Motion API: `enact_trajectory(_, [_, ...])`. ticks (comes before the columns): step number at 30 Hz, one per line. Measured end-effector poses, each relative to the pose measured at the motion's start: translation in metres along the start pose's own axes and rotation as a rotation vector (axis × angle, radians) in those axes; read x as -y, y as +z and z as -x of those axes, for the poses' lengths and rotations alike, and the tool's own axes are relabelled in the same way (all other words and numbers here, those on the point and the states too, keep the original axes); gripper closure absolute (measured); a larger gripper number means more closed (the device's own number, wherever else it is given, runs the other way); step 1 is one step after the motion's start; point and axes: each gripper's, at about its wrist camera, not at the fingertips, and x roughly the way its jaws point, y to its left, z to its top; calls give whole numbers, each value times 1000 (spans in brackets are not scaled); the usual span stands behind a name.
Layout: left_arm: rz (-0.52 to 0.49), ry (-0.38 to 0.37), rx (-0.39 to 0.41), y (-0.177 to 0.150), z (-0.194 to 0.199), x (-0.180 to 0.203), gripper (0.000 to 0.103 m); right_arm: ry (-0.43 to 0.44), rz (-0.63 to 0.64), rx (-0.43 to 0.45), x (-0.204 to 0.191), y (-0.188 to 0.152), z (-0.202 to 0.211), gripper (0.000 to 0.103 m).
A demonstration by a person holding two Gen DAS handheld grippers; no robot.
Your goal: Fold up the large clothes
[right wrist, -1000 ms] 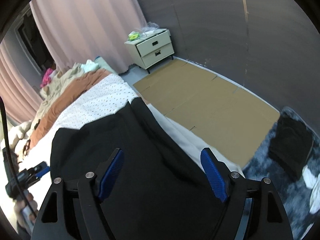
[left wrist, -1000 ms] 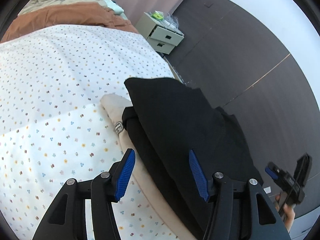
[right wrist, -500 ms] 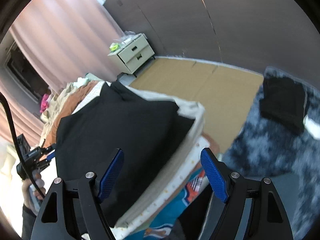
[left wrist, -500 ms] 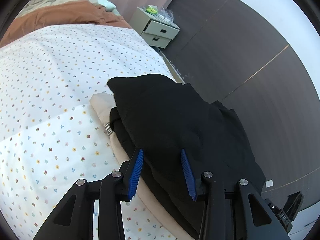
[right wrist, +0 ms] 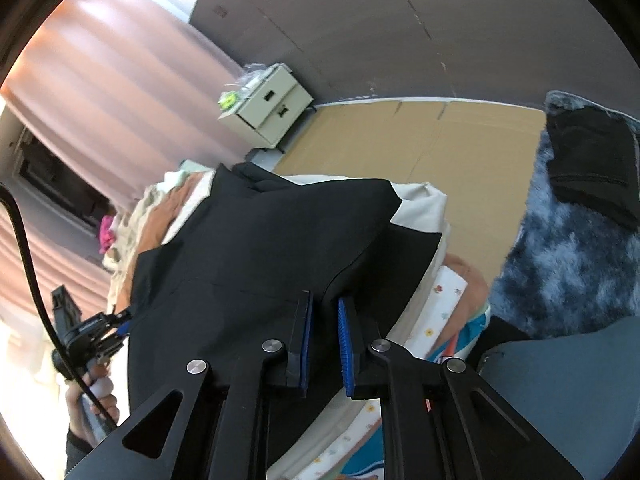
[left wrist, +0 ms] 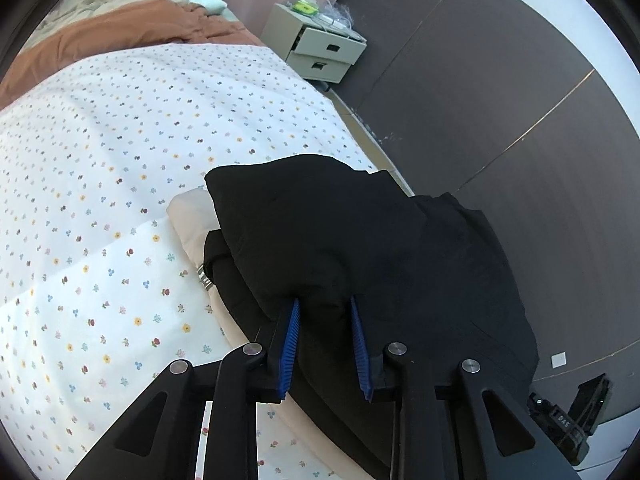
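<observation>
The black garment lay folded on the bed, on top of a beige cloth, at the bed's edge. The left gripper had just been closing its jaws, and a ridge of black fabric was pinched between them. The right gripper had also just been closing, with the garment's near hem clamped between its jaws. The garment stretched ahead of both, so both hands seemed equally near.
</observation>
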Motion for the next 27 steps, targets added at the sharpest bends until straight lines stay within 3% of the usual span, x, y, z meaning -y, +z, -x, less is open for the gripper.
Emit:
enact_trajectory(3, [-28, 26, -2, -3, 9, 5, 66, -48, -1, 10, 1, -2, 1, 81])
enact_trajectory(5, [-51, 18, -7, -7, 17, 7, 61, -78, 11, 32, 0, -3, 11, 63])
enact_trajectory(7, [-62, -1, -13, -12, 28, 8, 54, -78, 14, 39, -1, -4, 20, 54])
enact_trajectory(12, [-73, -27, 48, -25, 66, 8, 25, -37, 40, 42, -14, -9, 48, 51])
enact_trajectory(14, [-74, -40, 73, -31, 82, 8, 21, -22, 59, 53, -20, -12, 59, 34])
enact_trajectory(16, [-73, -54, 81, -35, 97, 8, 21, -12, 79, 79, -30, -17, 75, 24])
enact_trajectory(27, [-83, -64, 164, -58, 180, -2, 14, 45, 160, 87, -70, -48, 113, 24])
